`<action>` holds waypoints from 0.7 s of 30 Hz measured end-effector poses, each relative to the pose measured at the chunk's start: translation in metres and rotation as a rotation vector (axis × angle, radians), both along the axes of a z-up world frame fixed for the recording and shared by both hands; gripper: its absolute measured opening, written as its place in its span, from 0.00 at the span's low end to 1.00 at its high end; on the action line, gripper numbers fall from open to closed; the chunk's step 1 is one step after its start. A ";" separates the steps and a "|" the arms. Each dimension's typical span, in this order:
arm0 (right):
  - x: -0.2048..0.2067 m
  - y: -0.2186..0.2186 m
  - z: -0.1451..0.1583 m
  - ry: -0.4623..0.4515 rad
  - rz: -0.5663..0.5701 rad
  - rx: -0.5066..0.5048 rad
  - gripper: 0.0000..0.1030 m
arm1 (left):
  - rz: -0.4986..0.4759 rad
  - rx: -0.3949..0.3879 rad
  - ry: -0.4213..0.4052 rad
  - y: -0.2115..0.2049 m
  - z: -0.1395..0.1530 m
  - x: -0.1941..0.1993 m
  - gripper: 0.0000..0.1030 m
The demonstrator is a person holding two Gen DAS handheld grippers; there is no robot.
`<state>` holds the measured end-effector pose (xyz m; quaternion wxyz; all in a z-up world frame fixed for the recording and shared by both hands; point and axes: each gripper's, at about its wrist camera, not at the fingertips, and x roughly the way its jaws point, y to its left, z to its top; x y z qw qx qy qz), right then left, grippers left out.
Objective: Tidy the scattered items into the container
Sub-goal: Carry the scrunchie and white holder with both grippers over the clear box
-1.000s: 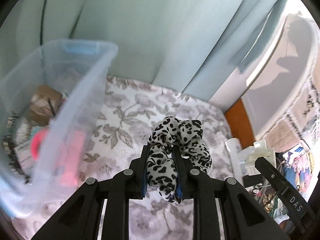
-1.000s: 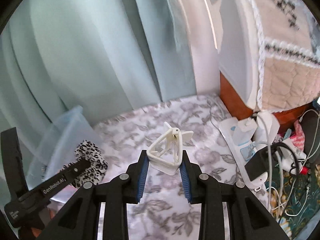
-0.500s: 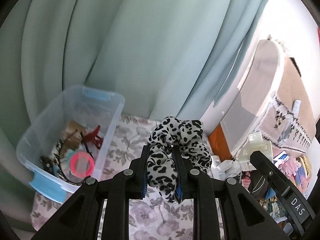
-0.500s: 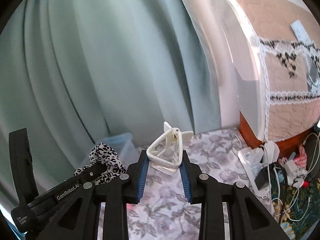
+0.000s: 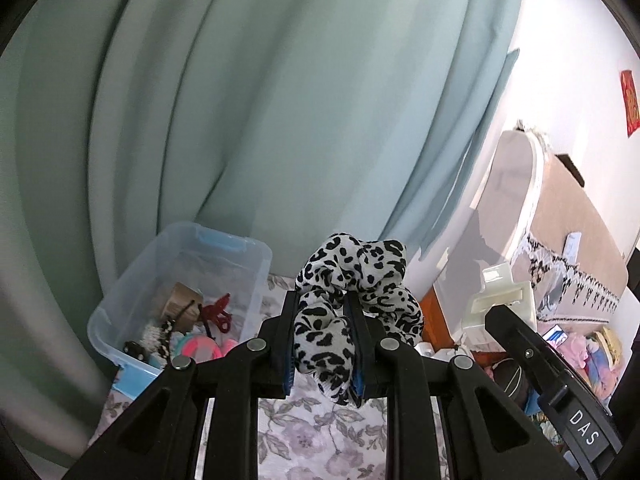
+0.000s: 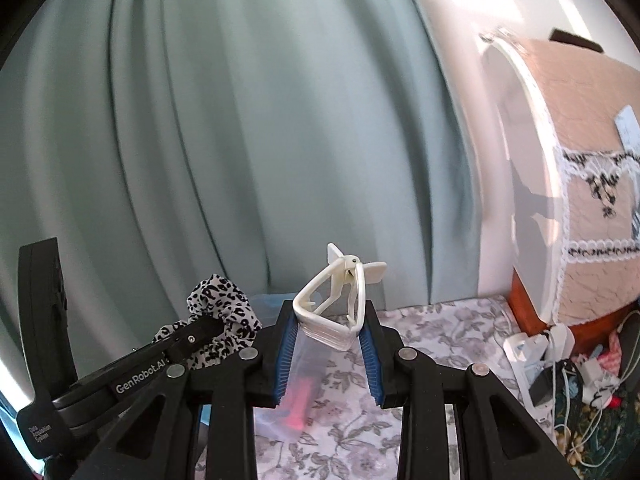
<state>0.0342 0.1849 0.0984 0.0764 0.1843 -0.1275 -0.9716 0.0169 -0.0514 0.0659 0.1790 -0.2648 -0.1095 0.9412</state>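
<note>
My left gripper [image 5: 320, 308] is shut on a black-and-white leopard scrunchie [image 5: 352, 276], held high above the table. Below and to its left sits the clear plastic container [image 5: 256, 256] with blue handles, holding several hair items. My right gripper [image 6: 328, 316] is shut on a white claw hair clip [image 6: 340, 300], also raised in the air. That clip [image 5: 500, 300] shows to the right in the left wrist view. In the right wrist view the scrunchie [image 6: 216, 300] and the left gripper sit at lower left, and the container [image 6: 296, 392] is mostly hidden behind my fingers.
A floral tablecloth [image 6: 432, 328] covers the table. Pale green curtains [image 5: 280, 100] hang close behind it. A padded headboard [image 6: 580, 140] stands to the right, with chargers and tangled cables [image 6: 560, 372] at the table's right end.
Both grippers have risen together with their items, and the table and container have dropped lower in the views. The curtains now fill most of each picture. Neither grip has changed.
</note>
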 end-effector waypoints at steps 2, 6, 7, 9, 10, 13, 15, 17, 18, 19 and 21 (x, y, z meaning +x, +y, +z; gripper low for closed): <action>0.001 -0.007 0.003 0.009 0.013 0.008 0.32 | 0.008 0.001 0.007 -0.006 0.003 0.002 0.22; 0.001 -0.022 0.007 0.019 0.039 0.022 0.32 | 0.023 0.005 0.014 -0.021 0.007 0.006 0.22; 0.000 -0.025 0.007 0.019 0.045 0.026 0.32 | 0.030 0.009 0.015 -0.025 0.007 0.007 0.22; -0.005 -0.030 0.005 0.018 0.054 0.034 0.32 | 0.044 0.018 0.012 -0.034 0.007 0.007 0.22; -0.008 -0.033 0.004 0.017 0.059 0.037 0.32 | 0.051 0.021 0.011 -0.038 0.007 0.007 0.22; -0.015 -0.044 0.001 0.006 0.074 0.049 0.32 | 0.067 0.033 0.006 -0.048 0.005 0.004 0.22; -0.020 -0.052 -0.001 -0.002 0.087 0.061 0.32 | 0.079 0.040 0.002 -0.056 0.003 0.003 0.22; -0.025 -0.060 -0.003 -0.007 0.098 0.073 0.32 | 0.090 0.045 -0.005 -0.063 0.000 0.001 0.22; -0.028 -0.063 -0.004 -0.010 0.103 0.077 0.32 | 0.096 0.049 -0.011 -0.067 -0.003 -0.001 0.22; -0.030 -0.067 -0.005 -0.015 0.109 0.083 0.32 | 0.101 0.053 -0.017 -0.071 -0.005 -0.002 0.22; -0.037 -0.075 -0.009 -0.026 0.120 0.095 0.32 | 0.107 0.059 -0.029 -0.078 -0.009 -0.006 0.22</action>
